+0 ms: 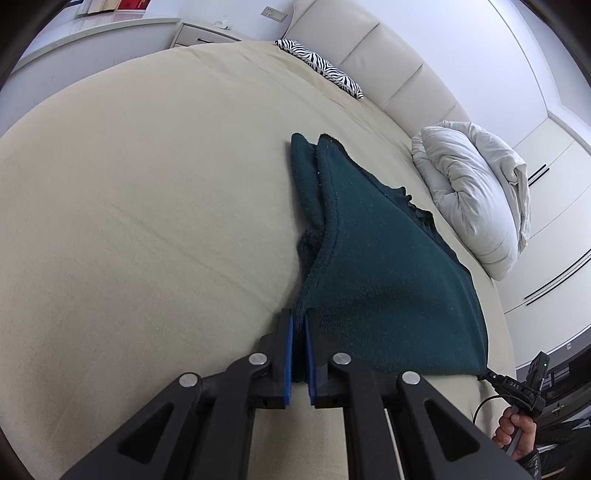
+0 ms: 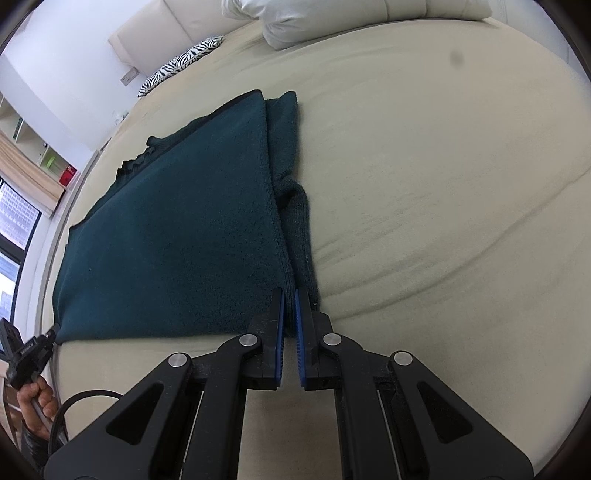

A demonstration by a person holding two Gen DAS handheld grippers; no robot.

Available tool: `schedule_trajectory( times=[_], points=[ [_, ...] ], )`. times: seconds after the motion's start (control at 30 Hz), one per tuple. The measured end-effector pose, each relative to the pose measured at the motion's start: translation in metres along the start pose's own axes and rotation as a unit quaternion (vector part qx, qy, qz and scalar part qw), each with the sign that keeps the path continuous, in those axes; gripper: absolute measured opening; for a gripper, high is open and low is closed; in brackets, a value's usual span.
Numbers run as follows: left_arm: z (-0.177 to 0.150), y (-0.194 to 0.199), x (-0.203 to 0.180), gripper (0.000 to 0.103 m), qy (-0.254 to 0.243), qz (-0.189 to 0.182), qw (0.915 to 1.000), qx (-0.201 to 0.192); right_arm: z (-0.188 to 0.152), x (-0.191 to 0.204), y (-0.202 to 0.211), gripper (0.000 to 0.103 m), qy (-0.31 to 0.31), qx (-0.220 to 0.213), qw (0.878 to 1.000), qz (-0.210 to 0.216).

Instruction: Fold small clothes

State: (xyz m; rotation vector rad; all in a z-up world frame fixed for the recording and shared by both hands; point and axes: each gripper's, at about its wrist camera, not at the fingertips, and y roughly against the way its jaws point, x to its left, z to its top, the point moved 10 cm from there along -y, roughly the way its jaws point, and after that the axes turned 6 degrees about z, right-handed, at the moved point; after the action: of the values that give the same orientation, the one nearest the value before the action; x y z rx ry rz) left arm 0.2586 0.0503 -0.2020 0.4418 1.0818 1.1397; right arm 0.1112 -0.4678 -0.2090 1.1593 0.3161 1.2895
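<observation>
Mid-fold: dark green garment [image 1: 388, 266] doubled over on the bed [image 1: 147, 206].
Left gripper [image 1: 298, 317] and right gripper [image 2: 290, 295] each clamped, seemingly, on a near corner, 6 o'clock edge; further folds left.

Two wrist cameras looking low across the bed [image 1: 147, 184]

Each is sitting close behind its gripper, facing along the fingers from opposite corners of the sweater [image 1: 388, 258]; both are sharing it, the pillow [image 2: 295, 22] and headboard [image 1: 369, 48].
</observation>
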Motion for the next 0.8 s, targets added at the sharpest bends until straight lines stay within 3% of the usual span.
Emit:
schedule_trajectory(
  times=[0.13, 0.33, 0.43, 0.57, 0.7, 0.8],
  points=[
    [0.001, 0.012, -0.003, 0.013, 0.007, -0.008, 0.9999, -0.003, -0.001, 0.002, 0.004, 0.005, 0.007, -0.001, 1.000, -0.002],
    [0.026, 0.055, -0.009, 0.014, -0.013, 0.034, 0.9970, -0.069, 0.022, 0.002, 0.046, 0.015, 0.004, -0.063, 0.997, -0.033],
    [0.042, 0.055, -0.035, 0.014, -0.047, 0.037, 0.9946, -0.085, 0.041, 0.022, 0.051, 0.015, 0.006, -0.078, 0.997, 0.004],
    [0.058, 0.029, -0.094, 0.015, -0.118, 0.042, 0.9878, -0.092, 0.057, 0.074, 0.018, 0.015, 0.034, -0.051, 0.997, 0.055],
    [0.077, -0.023, -0.145, 0.017, -0.170, 0.064, 0.9790, -0.091, 0.070, 0.134, -0.030, 0.019, 0.045, -0.020, 0.991, 0.122],
    [0.088, -0.063, -0.158, 0.018, -0.189, 0.091, 0.9743, -0.081, 0.078, 0.171, -0.068, 0.023, 0.042, 0.004, 0.984, 0.172]
  ],
)
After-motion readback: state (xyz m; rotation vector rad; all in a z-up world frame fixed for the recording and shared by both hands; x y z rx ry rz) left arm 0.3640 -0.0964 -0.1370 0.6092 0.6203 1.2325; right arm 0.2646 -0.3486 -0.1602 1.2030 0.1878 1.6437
